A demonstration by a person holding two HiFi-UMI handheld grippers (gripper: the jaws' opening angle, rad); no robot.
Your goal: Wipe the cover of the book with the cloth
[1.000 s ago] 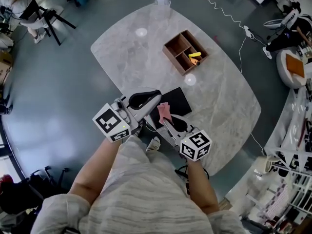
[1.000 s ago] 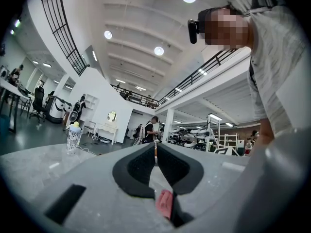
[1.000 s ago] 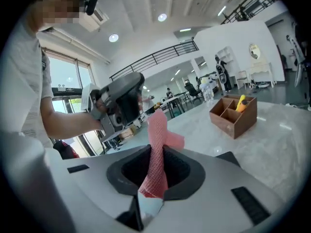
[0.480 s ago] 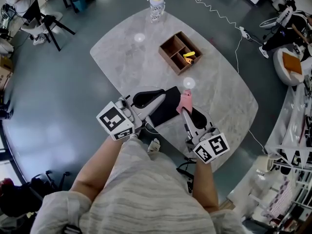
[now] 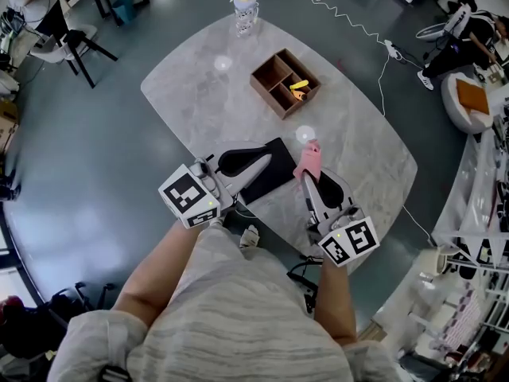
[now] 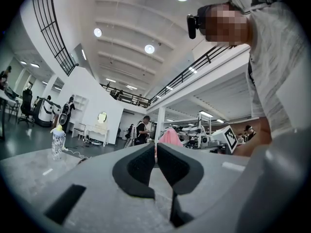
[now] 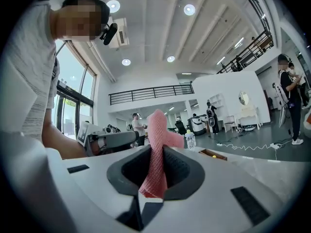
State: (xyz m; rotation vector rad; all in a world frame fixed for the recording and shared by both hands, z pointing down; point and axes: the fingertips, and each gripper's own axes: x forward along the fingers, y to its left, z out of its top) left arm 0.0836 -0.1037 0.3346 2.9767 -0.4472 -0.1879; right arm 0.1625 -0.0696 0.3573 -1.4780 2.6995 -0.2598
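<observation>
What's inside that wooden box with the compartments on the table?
One compartment of the wooden box holds a small yellow and orange item, too small to identify. The other compartments look bare, though the walls hide part of their floors.

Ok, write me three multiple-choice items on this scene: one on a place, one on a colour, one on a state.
1. The cloth is:
A. in the tray
B. in the right gripper
C. flat on the table

2. The book cover is:
A. red
B. white
C. black

3. The left gripper is:
A. wide open
B. shut
C. shut on the bottle

Answers:
1 B, since the right gripper view shows the pink cloth pinched between its jaws.
2 C, since the head view shows a black cover.
3 B, since the left gripper view shows its jaws together with nothing between them.
</observation>
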